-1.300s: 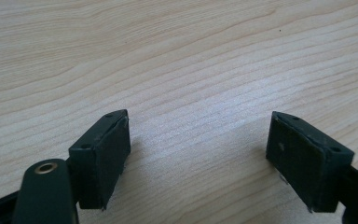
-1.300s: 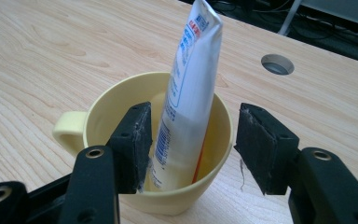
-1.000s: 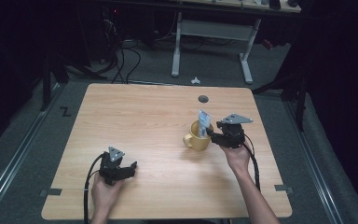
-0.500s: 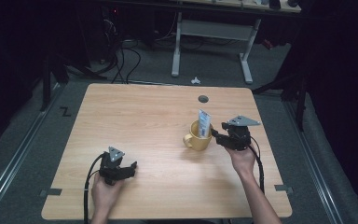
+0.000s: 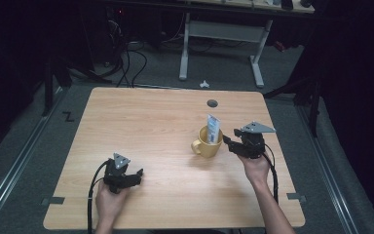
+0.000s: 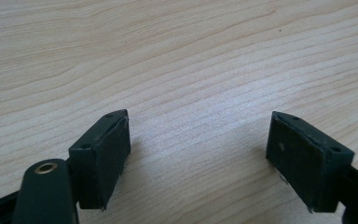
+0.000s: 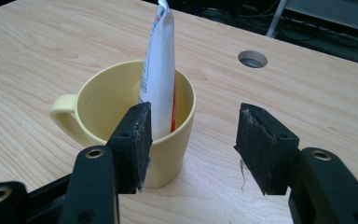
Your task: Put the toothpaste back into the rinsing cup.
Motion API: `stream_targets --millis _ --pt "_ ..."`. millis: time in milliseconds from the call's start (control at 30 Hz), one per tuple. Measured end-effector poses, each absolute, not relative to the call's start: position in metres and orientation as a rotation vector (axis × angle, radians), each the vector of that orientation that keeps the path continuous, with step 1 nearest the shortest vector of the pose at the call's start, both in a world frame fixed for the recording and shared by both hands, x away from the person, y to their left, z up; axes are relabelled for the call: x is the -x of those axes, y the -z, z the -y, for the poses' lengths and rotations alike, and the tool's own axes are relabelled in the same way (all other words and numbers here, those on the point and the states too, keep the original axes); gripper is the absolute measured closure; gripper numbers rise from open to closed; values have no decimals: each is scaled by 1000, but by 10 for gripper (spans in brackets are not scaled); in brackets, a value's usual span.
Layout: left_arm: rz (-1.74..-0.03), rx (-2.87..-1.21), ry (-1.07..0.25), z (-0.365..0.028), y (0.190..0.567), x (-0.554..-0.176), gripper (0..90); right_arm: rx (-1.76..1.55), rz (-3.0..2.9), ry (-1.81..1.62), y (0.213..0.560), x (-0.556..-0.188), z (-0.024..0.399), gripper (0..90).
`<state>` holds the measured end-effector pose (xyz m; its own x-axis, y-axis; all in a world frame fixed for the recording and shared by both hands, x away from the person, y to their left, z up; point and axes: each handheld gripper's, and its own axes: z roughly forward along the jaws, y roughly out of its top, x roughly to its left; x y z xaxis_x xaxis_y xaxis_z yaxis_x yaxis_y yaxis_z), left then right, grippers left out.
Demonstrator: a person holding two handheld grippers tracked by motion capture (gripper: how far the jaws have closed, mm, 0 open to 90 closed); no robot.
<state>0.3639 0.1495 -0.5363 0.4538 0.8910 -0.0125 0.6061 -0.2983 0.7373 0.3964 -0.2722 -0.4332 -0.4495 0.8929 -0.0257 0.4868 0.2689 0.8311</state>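
Note:
A yellow mug [image 5: 209, 143] [image 7: 135, 112] stands right of the table's middle, its handle toward the left. A white tube [image 5: 214, 127] [image 7: 161, 70] stands upright inside it, leaning on the rim. My right gripper [image 5: 230, 142] [image 7: 193, 140] hovers just right of the mug, open, nothing between its pads, the left pad close to the mug's wall. My left gripper [image 5: 135, 176] [image 6: 198, 154] rests low at the table's front left, open over bare wood.
The wooden table [image 5: 141, 126] has a round cable hole [image 5: 212, 103] [image 7: 252, 59] behind the mug. A desk frame [image 5: 221, 44] and cables lie on the floor beyond the far edge.
My right gripper has drawn back to the right, away from the mug, leaving the tube standing in it. The left gripper has stayed put.

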Motion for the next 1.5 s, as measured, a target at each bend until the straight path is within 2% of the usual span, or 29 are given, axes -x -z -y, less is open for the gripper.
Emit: stream_targets --millis 1500 --pt "-1246 -2022 -535 -150 536 -364 221 -1307 -2000 -1079 440 -383 296 458"
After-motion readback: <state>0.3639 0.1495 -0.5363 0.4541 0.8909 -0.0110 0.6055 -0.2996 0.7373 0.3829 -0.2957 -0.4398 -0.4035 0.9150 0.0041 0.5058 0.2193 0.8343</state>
